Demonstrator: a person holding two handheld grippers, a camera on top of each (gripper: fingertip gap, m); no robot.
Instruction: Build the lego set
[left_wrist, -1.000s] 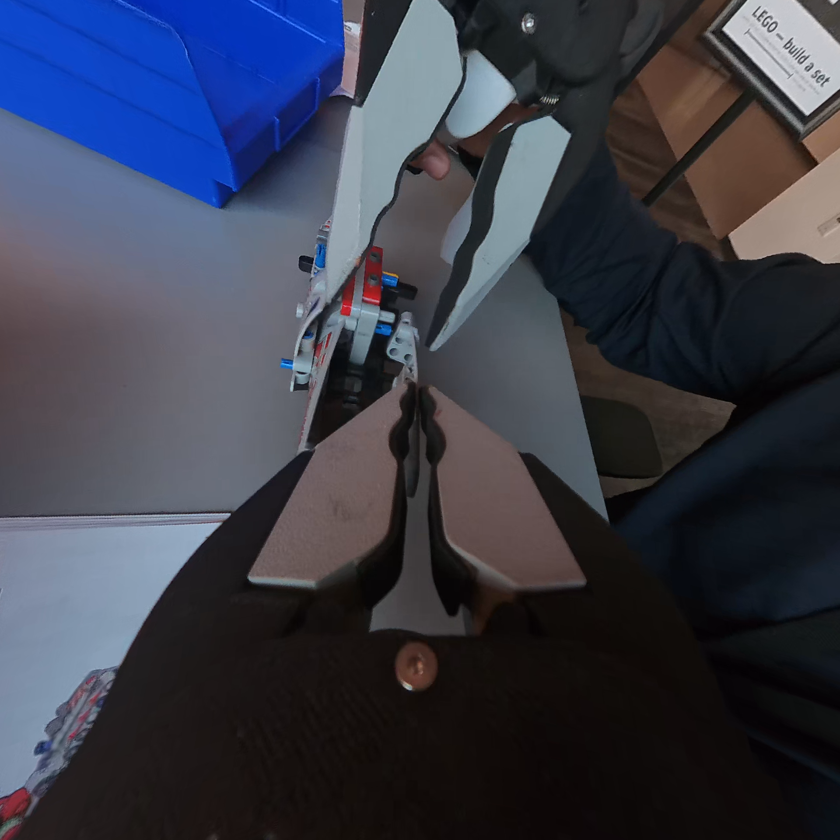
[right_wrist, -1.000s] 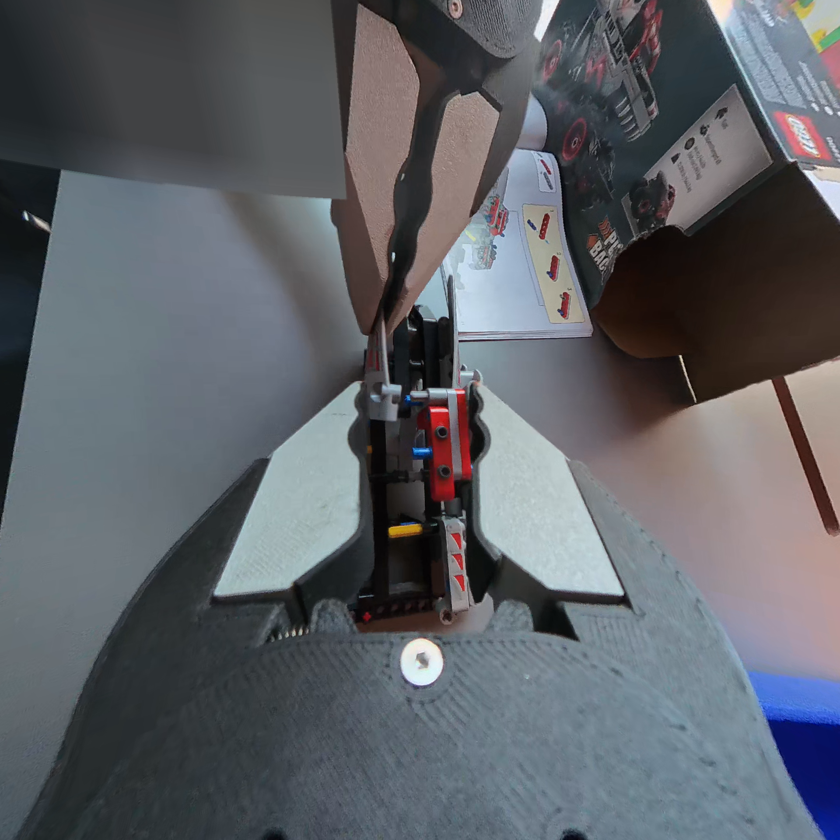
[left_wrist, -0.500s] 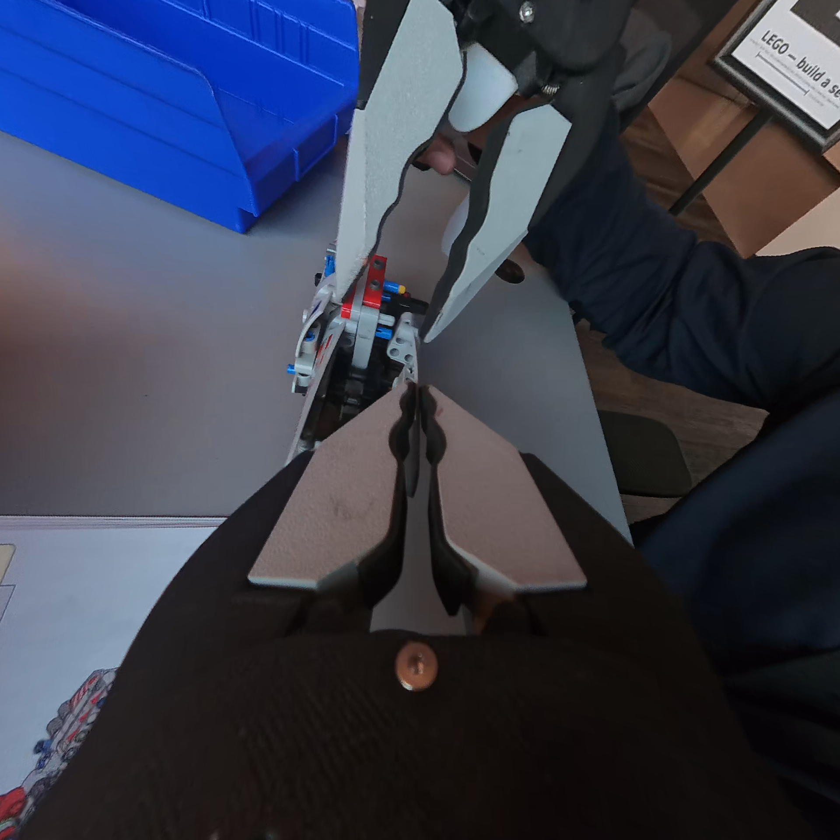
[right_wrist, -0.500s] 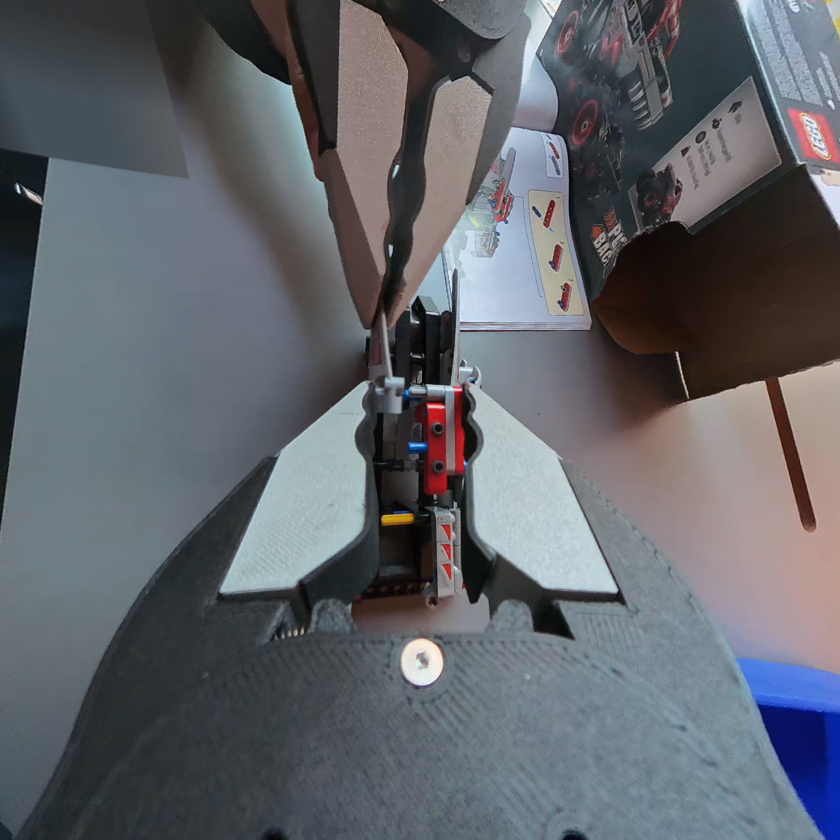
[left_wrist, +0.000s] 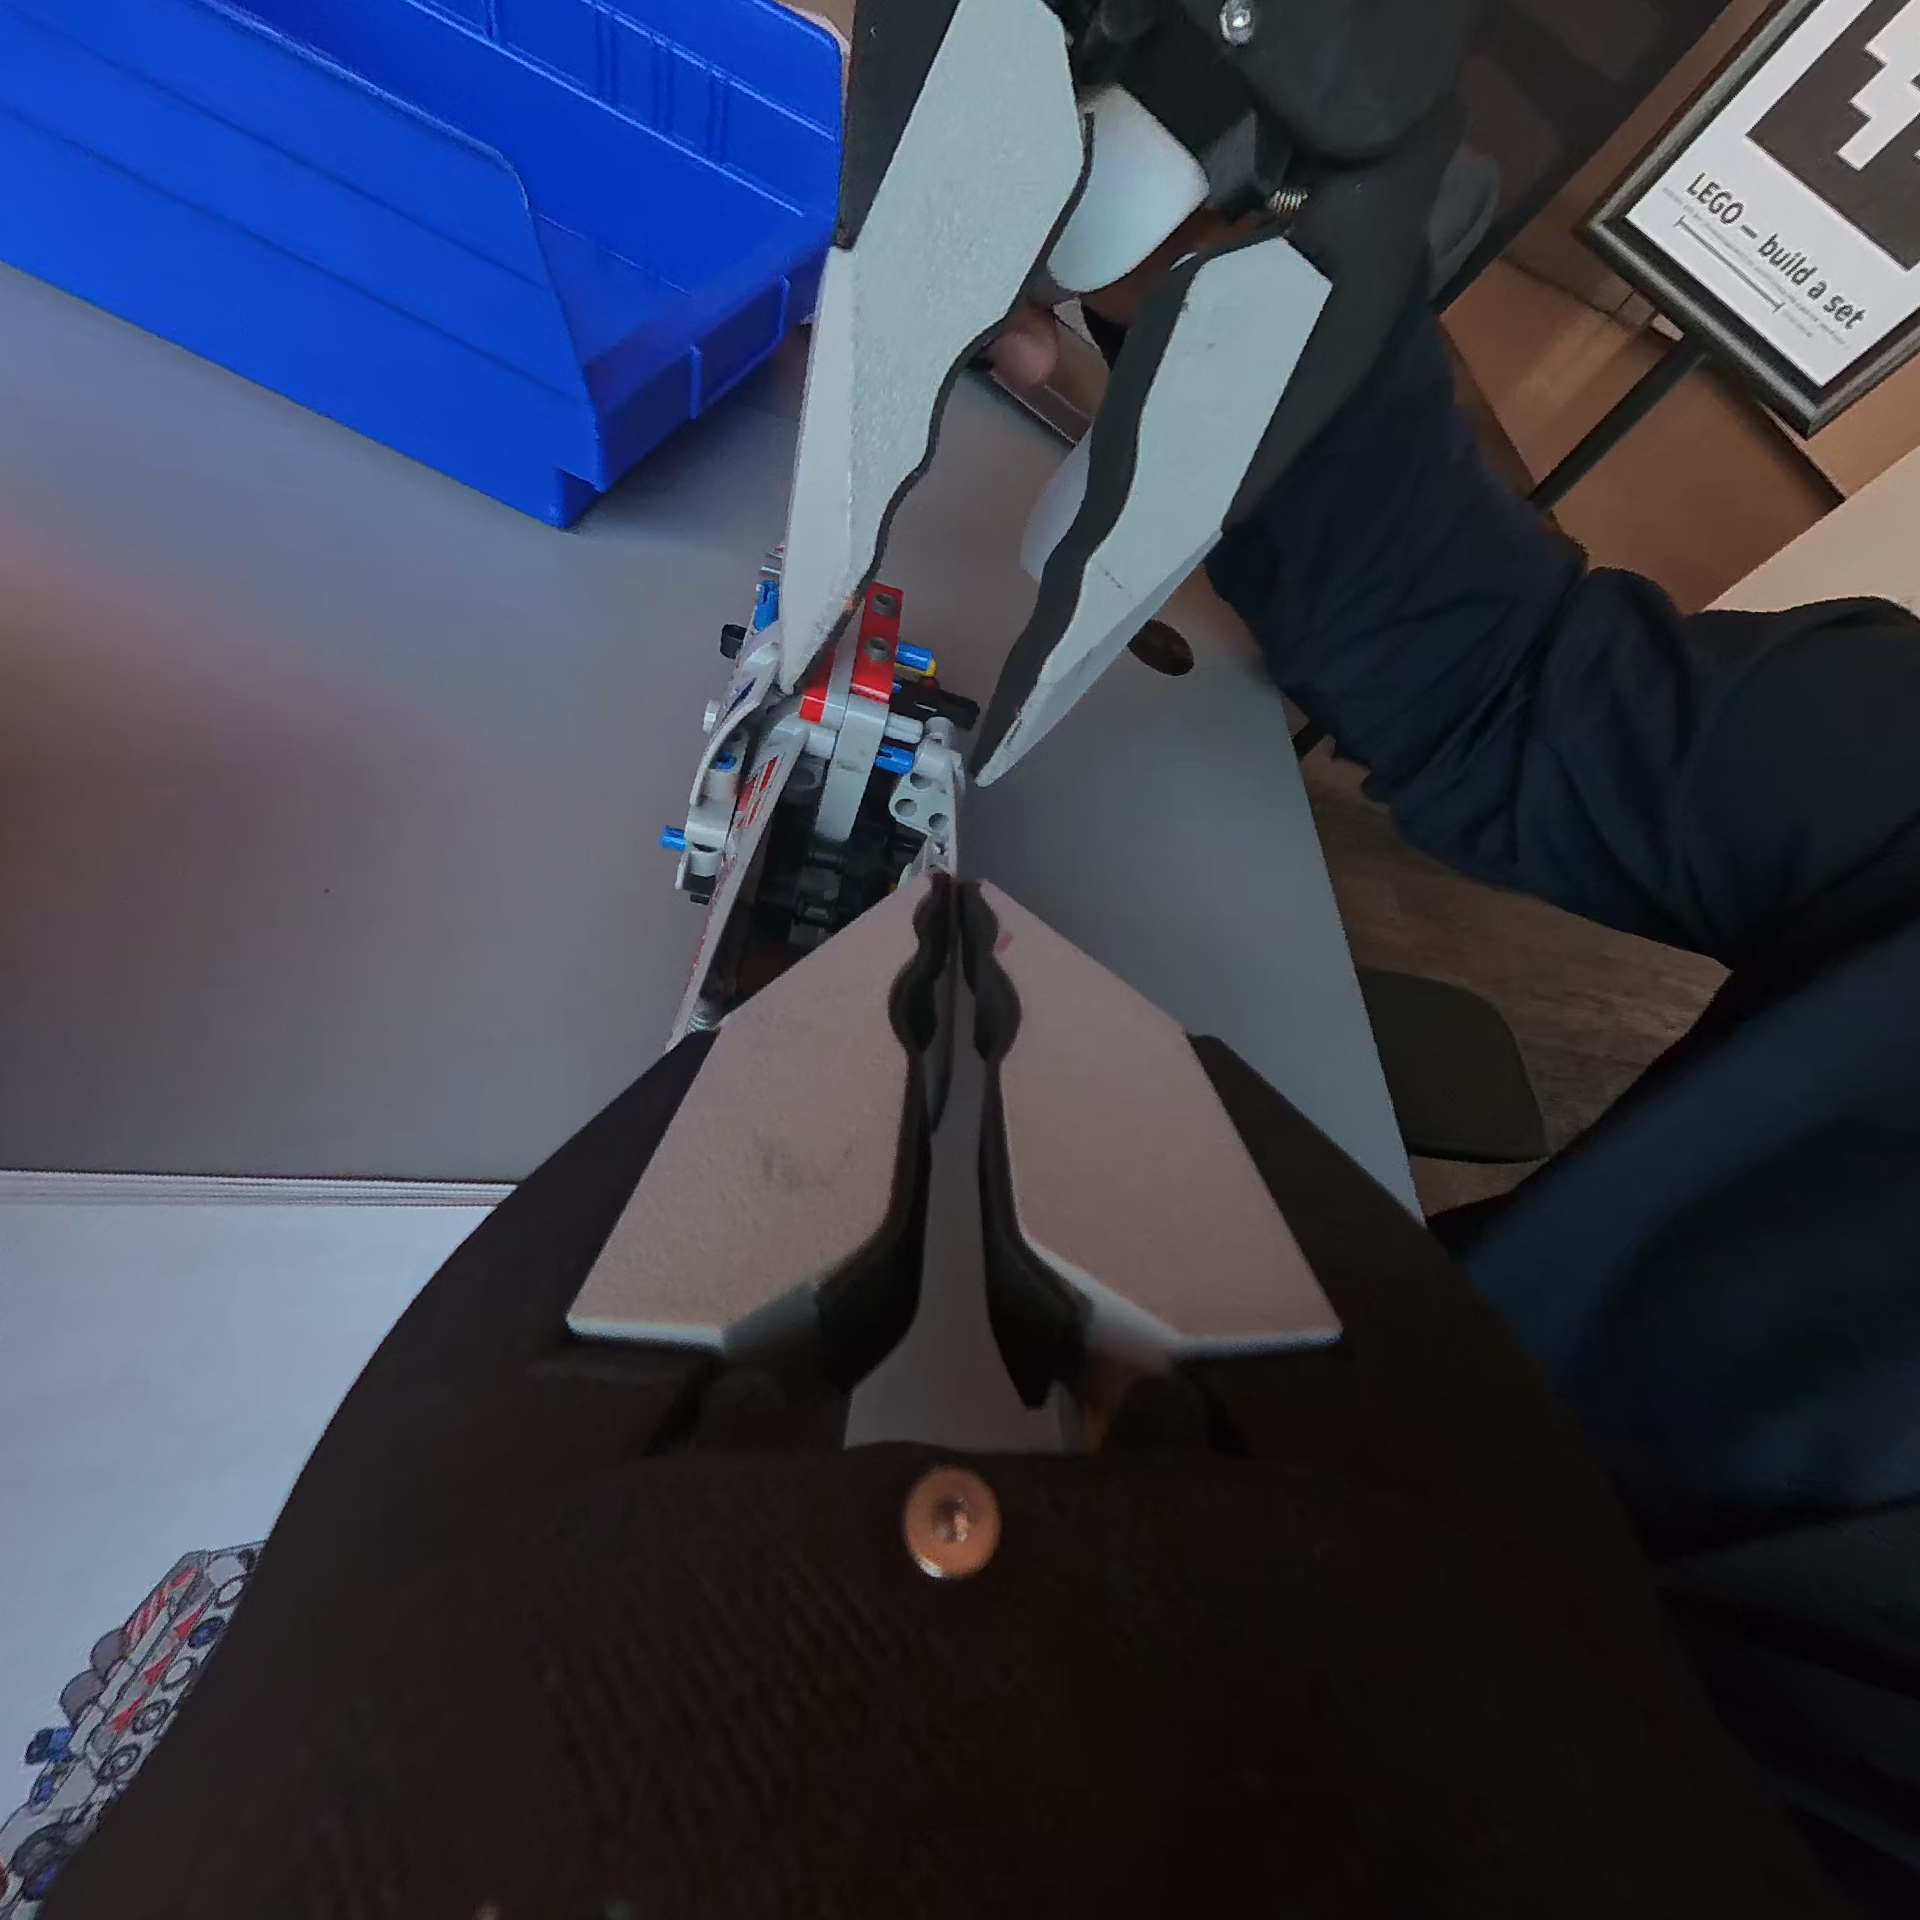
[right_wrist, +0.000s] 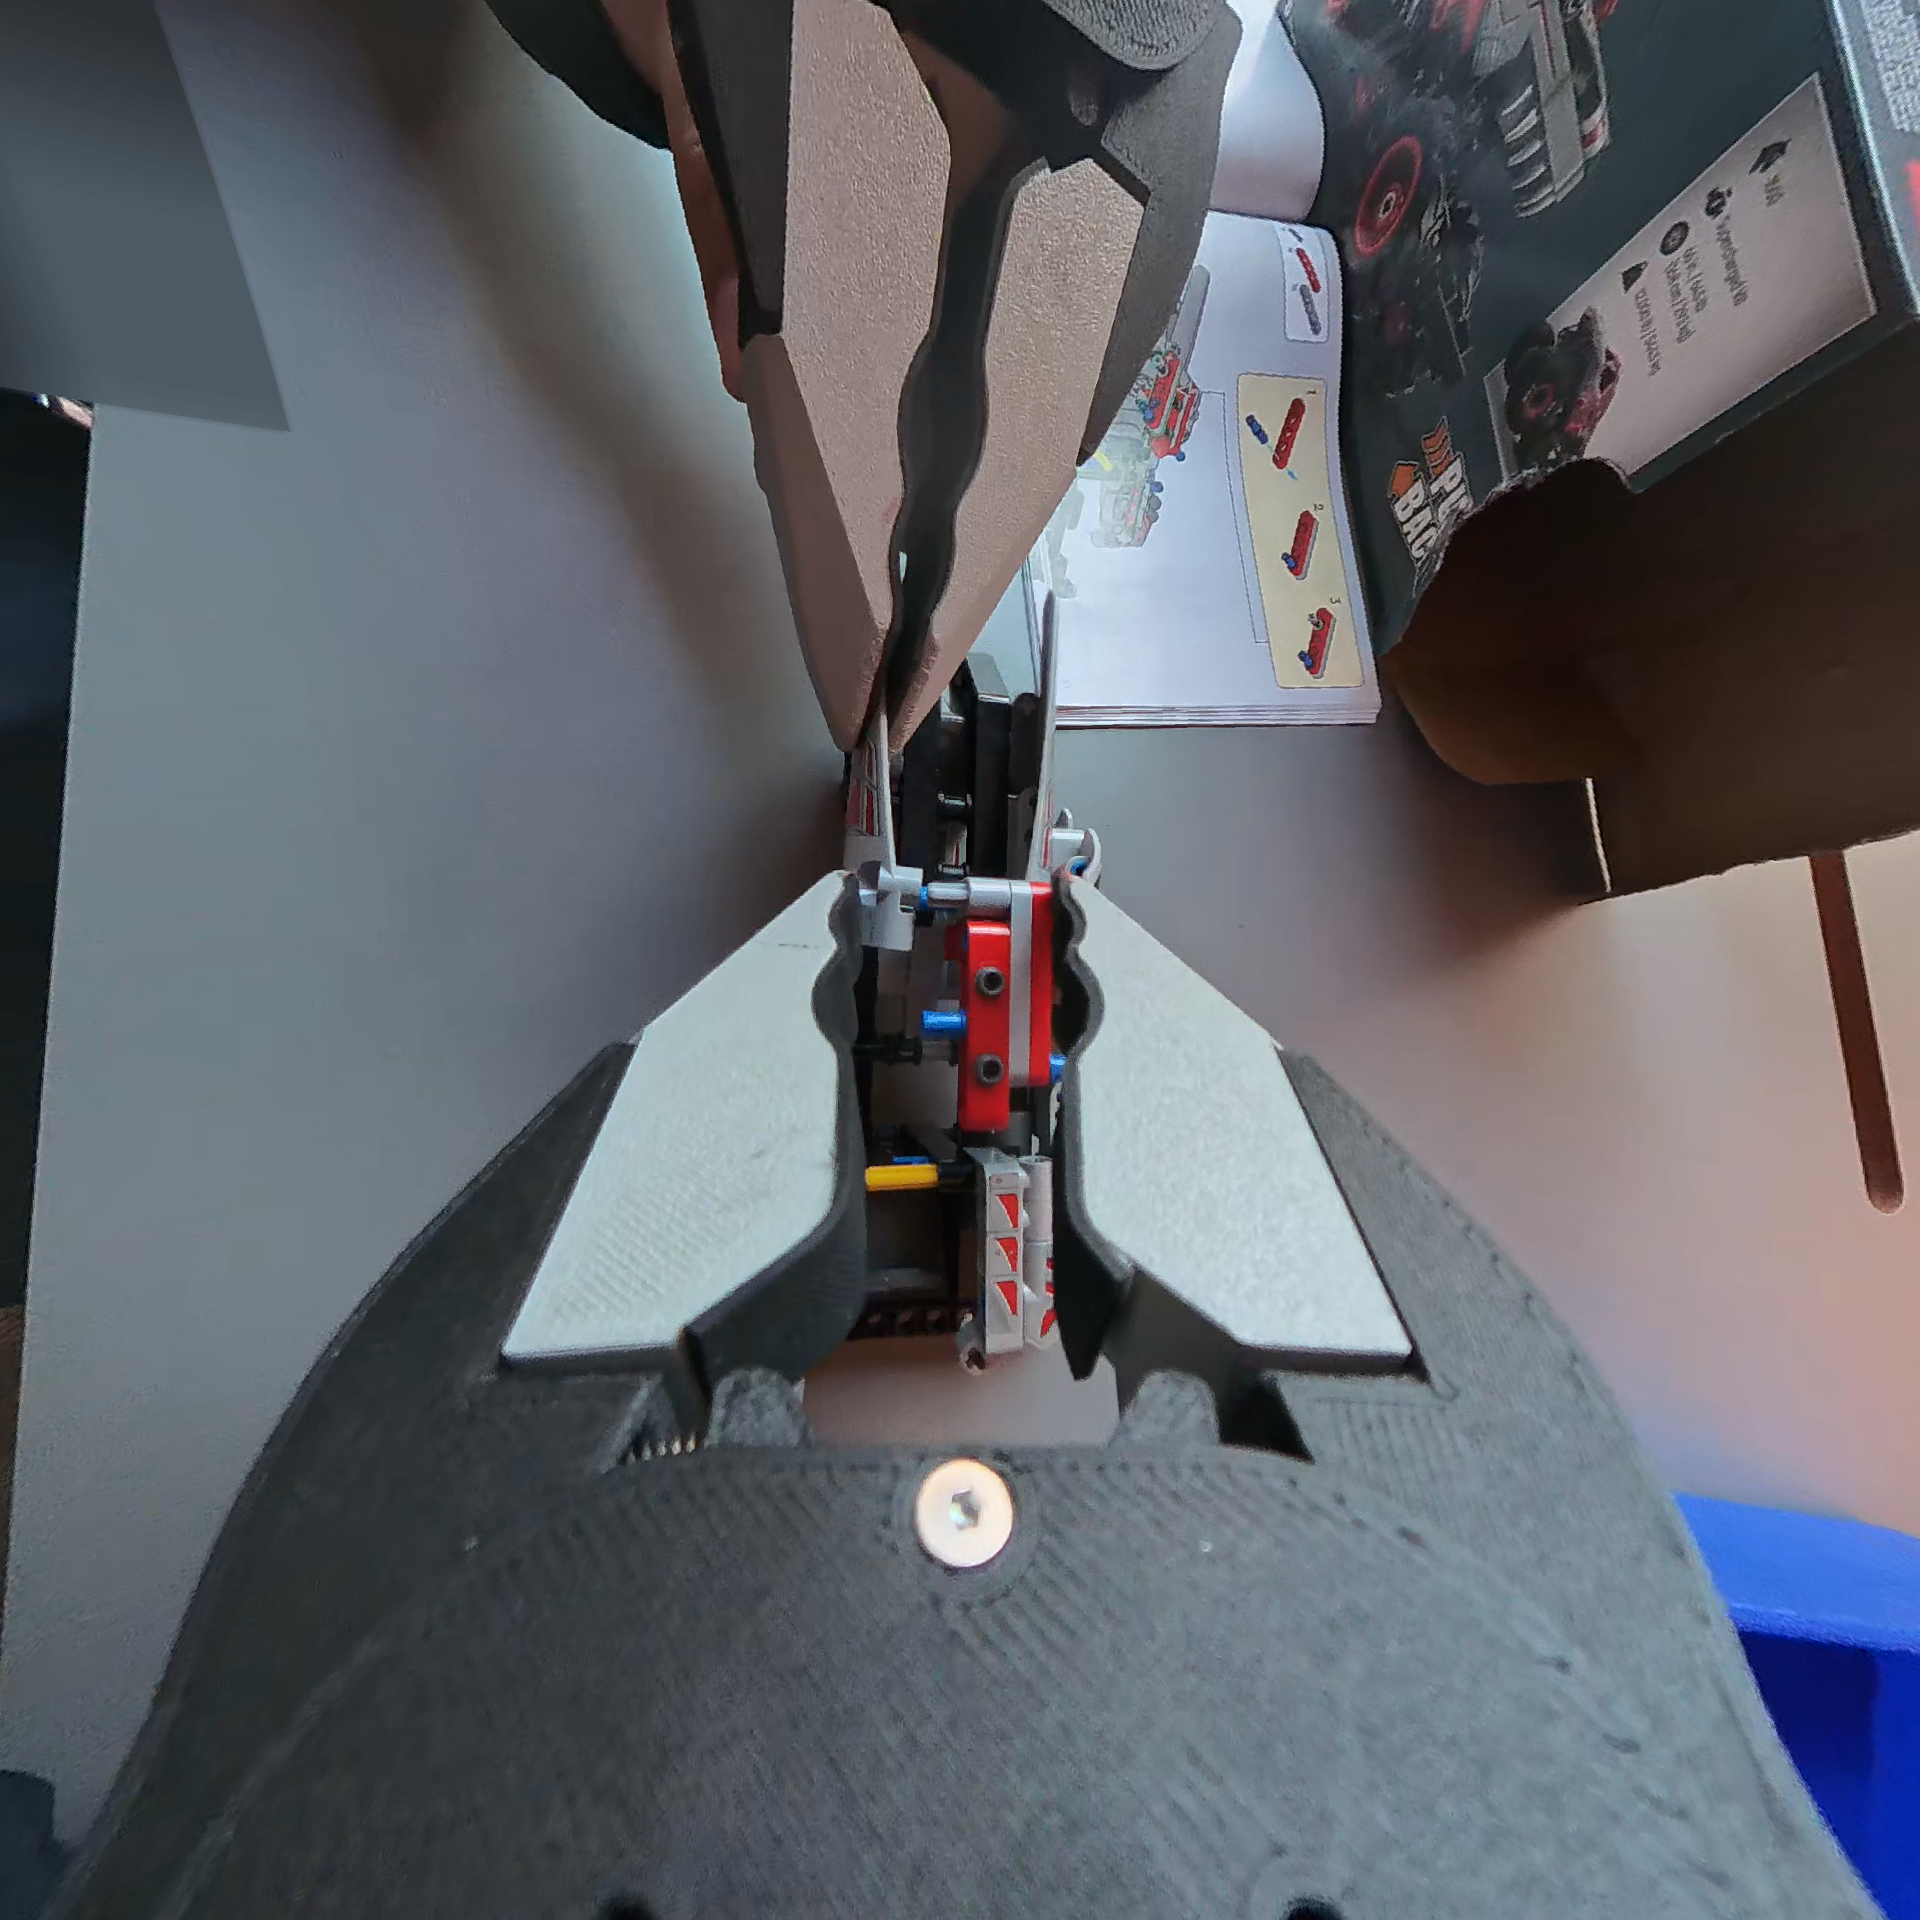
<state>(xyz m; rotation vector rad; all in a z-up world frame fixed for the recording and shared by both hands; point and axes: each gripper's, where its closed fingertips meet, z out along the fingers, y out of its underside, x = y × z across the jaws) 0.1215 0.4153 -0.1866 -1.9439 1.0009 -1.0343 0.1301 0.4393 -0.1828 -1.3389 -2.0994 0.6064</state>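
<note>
- Lego model (right_wrist: 971, 1049) — a half-built grey, red and black vehicle frame, sitting on the grey bench (left_wrist: 312, 831) between the two grippers, which meet it from opposite ends.
- Right gripper (right_wrist: 961, 904): jaws straddle the model's body, one on each flank. The far finger (right_wrist: 1081, 987) bears on the side by the red beam (right_wrist: 987, 1023); on the near side a narrow gap may remain, so whether the clamp is full I cannot tell. Judged purpose: to steady the frame while the other end is worked.
- Left gripper (left_wrist: 945, 894): jaws clenched almost flat together, pinching the thin edge of a grey side panel (right_wrist: 871, 790) where it rises from the model. Judged purpose: seating or lining up that panel against the frame.
- A light grey connector (left_wrist: 920, 790) with holes shows just ahead of the left tips, right beside the right gripper's finger (left_wrist: 1081, 623).
- Blue pins stick out of the model's sides — easy to knock if either grip shifts.
- Around: blue bin (left_wrist: 416, 229) near the model's far side; open instruction booklet (right_wrist: 1226, 540) behind the model; set box (right_wrist: 1610, 260) with torn flap beside the booklet.
- The person's dark sleeve (left_wrist: 1507, 644) lies along the bench edge.
- In the way: the two grippers crowd each other at the model, little room to regrip.
</note>
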